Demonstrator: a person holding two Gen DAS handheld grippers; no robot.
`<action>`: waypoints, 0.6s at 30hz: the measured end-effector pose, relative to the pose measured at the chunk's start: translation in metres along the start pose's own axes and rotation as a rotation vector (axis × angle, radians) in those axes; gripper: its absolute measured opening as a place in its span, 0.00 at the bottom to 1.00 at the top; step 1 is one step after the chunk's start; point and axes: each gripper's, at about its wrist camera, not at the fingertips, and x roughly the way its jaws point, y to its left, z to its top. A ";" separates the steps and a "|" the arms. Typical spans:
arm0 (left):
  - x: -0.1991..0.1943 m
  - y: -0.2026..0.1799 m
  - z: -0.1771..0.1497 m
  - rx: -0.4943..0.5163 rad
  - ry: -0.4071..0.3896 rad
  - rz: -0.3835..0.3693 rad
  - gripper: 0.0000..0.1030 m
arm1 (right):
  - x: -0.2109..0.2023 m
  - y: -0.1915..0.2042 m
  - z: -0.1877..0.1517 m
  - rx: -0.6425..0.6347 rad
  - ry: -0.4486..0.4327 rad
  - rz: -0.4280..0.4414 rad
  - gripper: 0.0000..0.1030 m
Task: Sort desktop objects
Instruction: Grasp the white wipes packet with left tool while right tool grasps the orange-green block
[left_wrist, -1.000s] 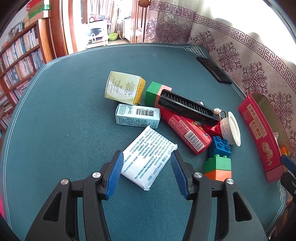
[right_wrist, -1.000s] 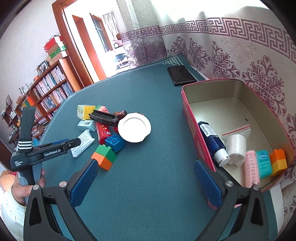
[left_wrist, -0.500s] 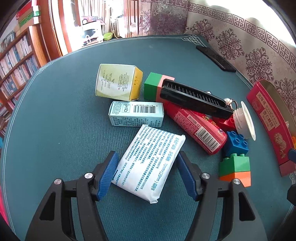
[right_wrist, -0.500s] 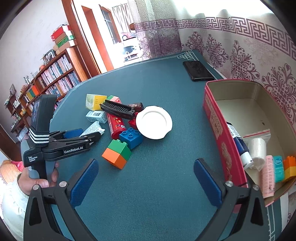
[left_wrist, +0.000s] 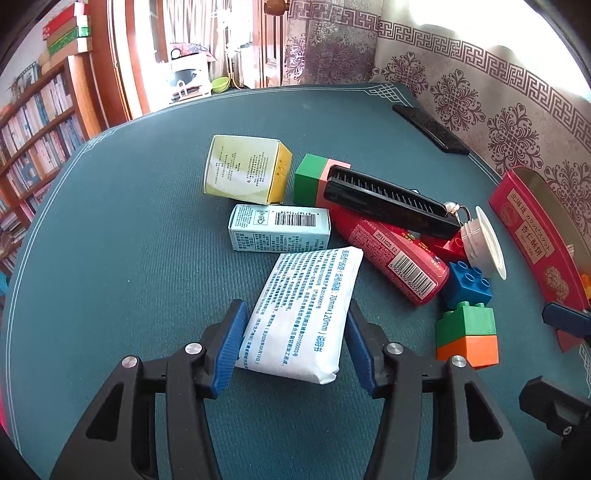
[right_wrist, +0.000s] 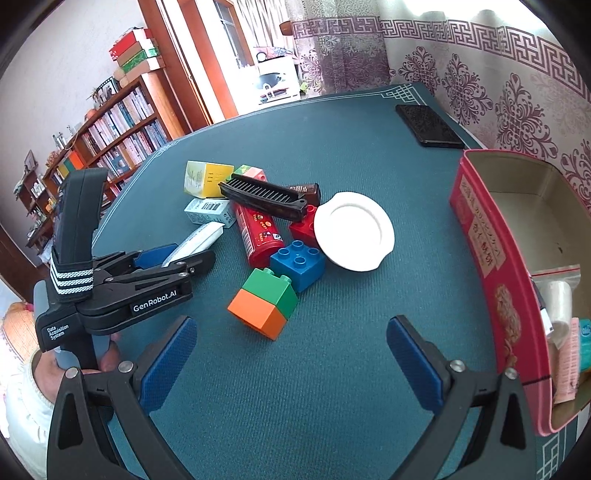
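my left gripper (left_wrist: 293, 341) has just been closing its jaws on the white printed sachet (left_wrist: 306, 312), which lies between them with both pads at its edges. my right gripper (right_wrist: 291, 356) hangs spread and empty, the green-and-orange block (right_wrist: 264, 301) just ahead of it. the red tin (right_wrist: 491, 280) right of those jaws holds a few items. the comb (left_wrist: 388, 201), red tube (left_wrist: 391, 254), cartons and bricks still wait ahead.

Left gripper (left_wrist: 293, 341): lower centre, jaws just closing around white packet (left_wrist: 304, 317), pads at its edges.
Red tube (left_wrist: 391, 258): centre right.
Black comb (left_wrist: 388, 201): above tube.
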 end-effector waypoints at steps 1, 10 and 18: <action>-0.002 0.003 -0.001 -0.006 -0.006 0.001 0.54 | 0.002 0.001 0.001 0.004 0.005 -0.001 1.00; -0.006 0.021 -0.005 -0.076 -0.018 -0.026 0.40 | 0.018 0.015 0.006 -0.034 0.018 -0.026 1.00; 0.001 0.021 -0.005 -0.103 0.009 -0.035 0.40 | 0.038 0.026 0.010 -0.069 0.054 -0.052 0.78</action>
